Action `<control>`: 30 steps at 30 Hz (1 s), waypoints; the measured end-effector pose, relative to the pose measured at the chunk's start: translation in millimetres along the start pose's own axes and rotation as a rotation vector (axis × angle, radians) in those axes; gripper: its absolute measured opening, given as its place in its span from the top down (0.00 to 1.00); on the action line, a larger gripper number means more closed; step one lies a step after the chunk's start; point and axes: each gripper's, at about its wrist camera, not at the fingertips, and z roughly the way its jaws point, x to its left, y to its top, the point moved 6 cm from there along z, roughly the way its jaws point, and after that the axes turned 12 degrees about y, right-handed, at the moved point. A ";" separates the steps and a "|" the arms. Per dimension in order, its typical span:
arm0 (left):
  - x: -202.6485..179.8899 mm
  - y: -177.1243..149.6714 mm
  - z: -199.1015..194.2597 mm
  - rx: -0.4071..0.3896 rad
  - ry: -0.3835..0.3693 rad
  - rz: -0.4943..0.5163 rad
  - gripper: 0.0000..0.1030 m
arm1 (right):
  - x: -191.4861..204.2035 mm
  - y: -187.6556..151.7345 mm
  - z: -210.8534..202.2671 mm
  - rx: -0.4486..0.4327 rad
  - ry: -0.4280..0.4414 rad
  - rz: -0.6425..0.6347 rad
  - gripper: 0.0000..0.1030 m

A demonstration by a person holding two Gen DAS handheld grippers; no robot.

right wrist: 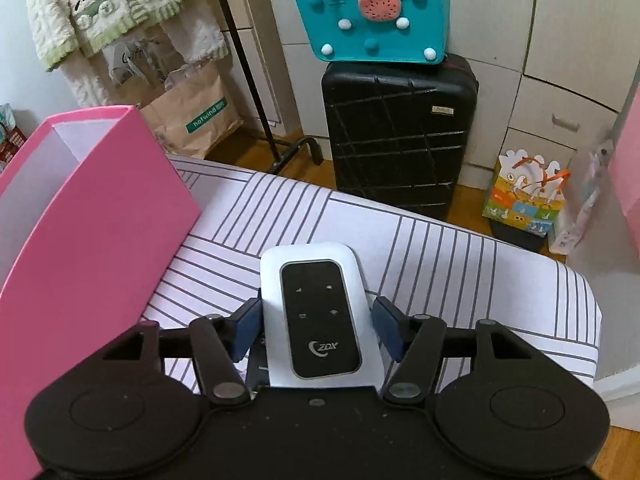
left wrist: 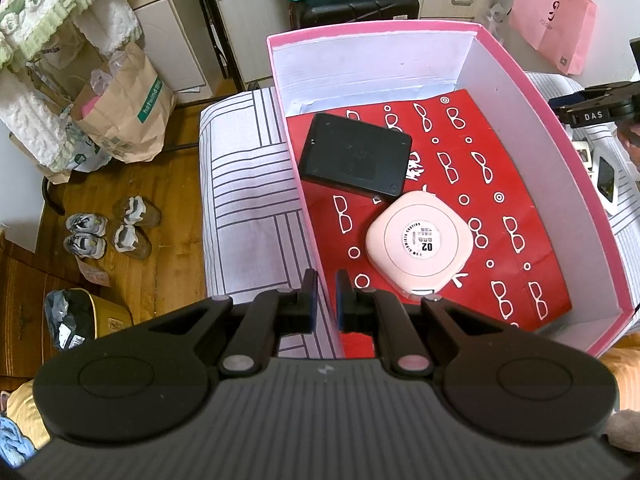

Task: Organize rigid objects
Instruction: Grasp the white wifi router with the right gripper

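Pocket router [right wrist: 316,316], white with a black panel, lies on the striped bed sheet [right wrist: 460,264] between my right tool's [right wrist: 316,322] parted pads, beside the pink box [right wrist: 88,216]. I judge the risk is closing off-centre: the left pad sits closer than the right, so the smooth shell may twist or slide. My left tool [left wrist: 327,292] is nearly together over the box wall, gripping nothing. Only the left view shows inside: a black case [left wrist: 354,154] and pink compact [left wrist: 416,244].
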 end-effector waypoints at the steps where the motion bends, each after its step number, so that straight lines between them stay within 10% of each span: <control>1: -0.3 0.6 0.3 0.000 0.001 0.001 0.92 | -2.8 -0.3 0.4 0.001 -0.005 0.010 0.35; 30: -0.1 -1.3 -3.1 -0.001 0.002 -0.008 0.92 | -42.4 -8.6 -10.6 -0.061 -0.072 0.107 0.31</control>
